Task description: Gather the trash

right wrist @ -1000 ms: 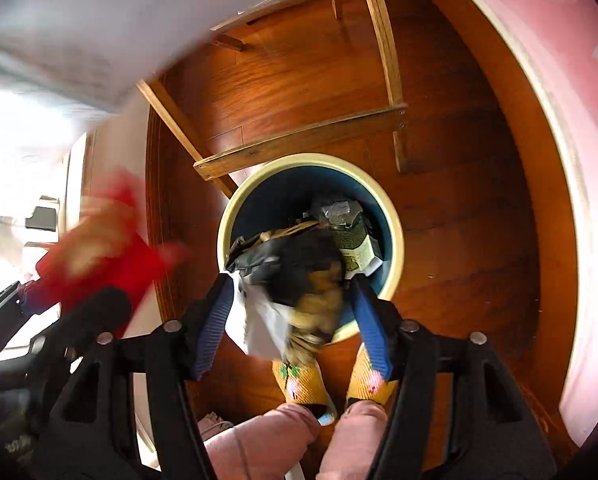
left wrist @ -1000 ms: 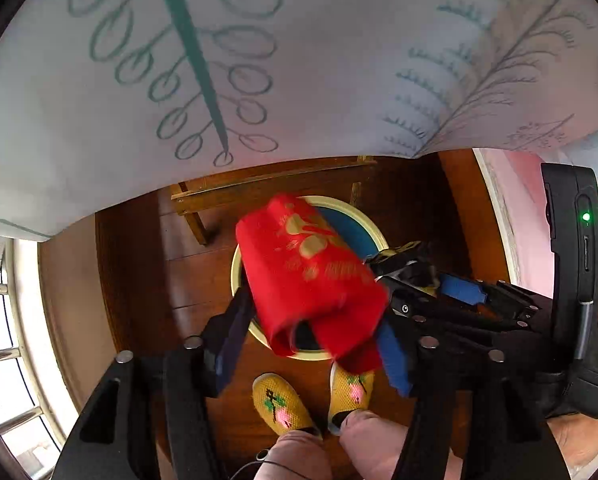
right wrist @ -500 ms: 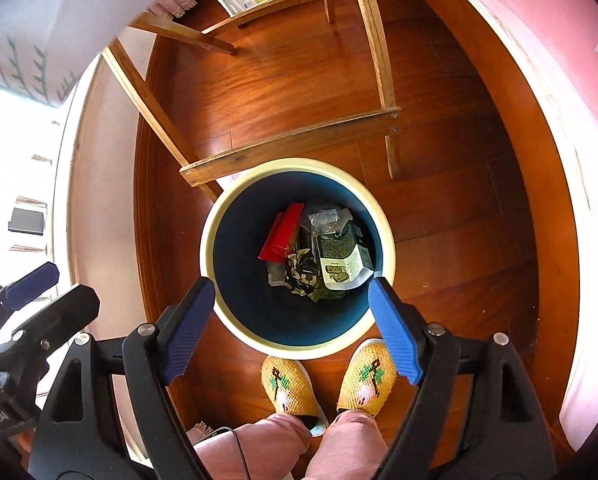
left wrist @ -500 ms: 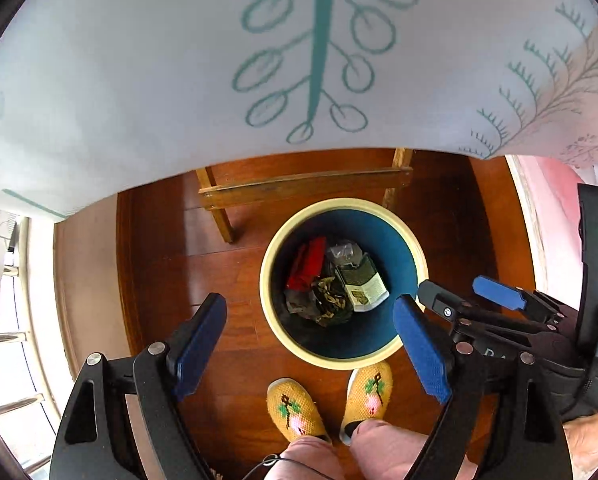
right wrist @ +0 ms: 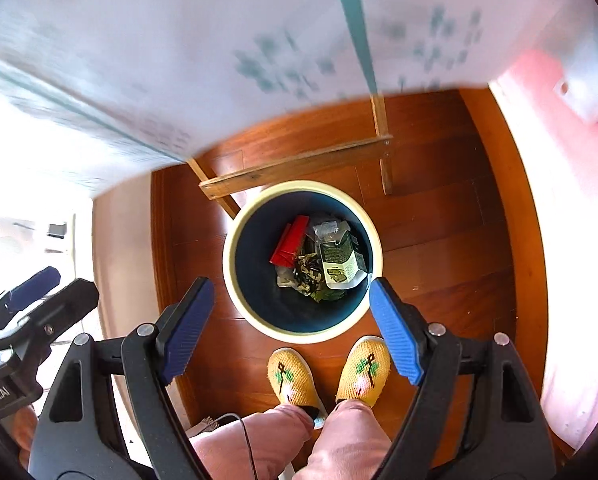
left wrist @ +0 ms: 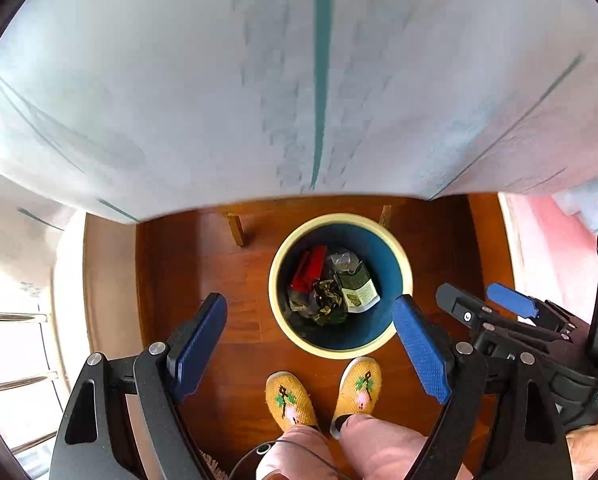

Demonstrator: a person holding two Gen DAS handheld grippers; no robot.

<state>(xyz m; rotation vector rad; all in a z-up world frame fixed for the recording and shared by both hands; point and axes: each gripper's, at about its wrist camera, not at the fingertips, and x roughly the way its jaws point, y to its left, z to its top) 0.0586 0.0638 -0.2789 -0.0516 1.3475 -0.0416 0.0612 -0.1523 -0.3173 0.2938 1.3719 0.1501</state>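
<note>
A reddish-brown wooden plank floor (right wrist: 451, 240) carries a round bin (right wrist: 239, 296) with a cream rim and dark blue inside, standing upright. Just beside its near edge, two feet in yellow embroidered slippers (right wrist: 293, 376) stand on the boards. Beyond the bin, pale wooden legs and a crossbar (right wrist: 299, 164) of the desk rest on the floor.

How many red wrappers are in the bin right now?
1. The red wrapper lies at the left of the trash pile inside the bin, beside a green packet. Others may be buried under the pile.
</note>
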